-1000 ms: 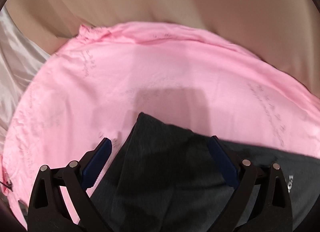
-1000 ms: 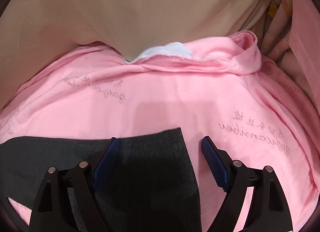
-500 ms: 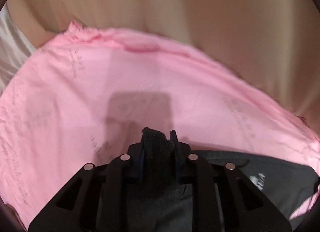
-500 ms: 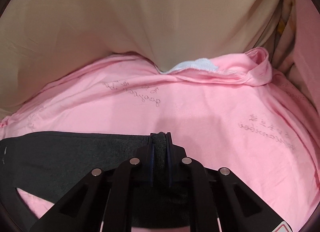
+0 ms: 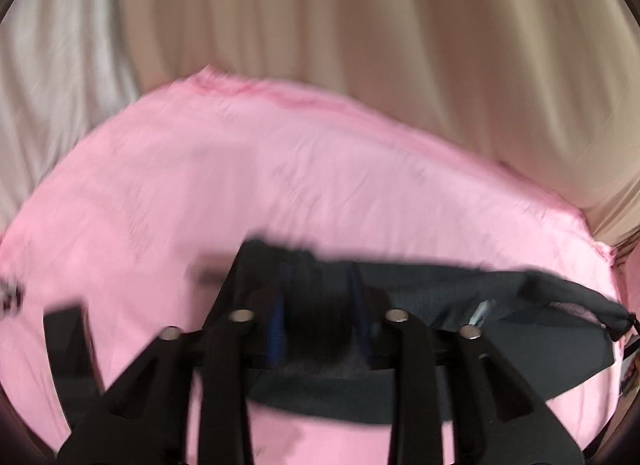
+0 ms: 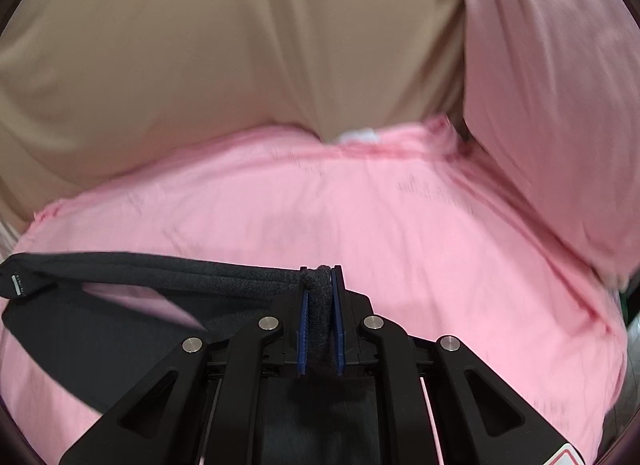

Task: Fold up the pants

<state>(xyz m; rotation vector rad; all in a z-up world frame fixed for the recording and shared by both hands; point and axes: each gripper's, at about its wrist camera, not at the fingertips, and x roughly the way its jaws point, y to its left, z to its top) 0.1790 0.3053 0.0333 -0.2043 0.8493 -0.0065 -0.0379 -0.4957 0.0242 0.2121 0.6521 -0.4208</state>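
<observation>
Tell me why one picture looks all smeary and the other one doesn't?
Left wrist view: motion blur smears the dark grey knit pants, the pink printed bedsheet and the left tongs. Right wrist view: the right tongs look crisp, only the background is soft. Both views bulge at the edges.

Open pink sheet (image 6: 360,225) is left ahead of both grippers, free for passage. The far side is closed off by a beige curtain (image 6: 200,45); the right edge is blocked by a pink pillow (image 6: 552,105).
</observation>
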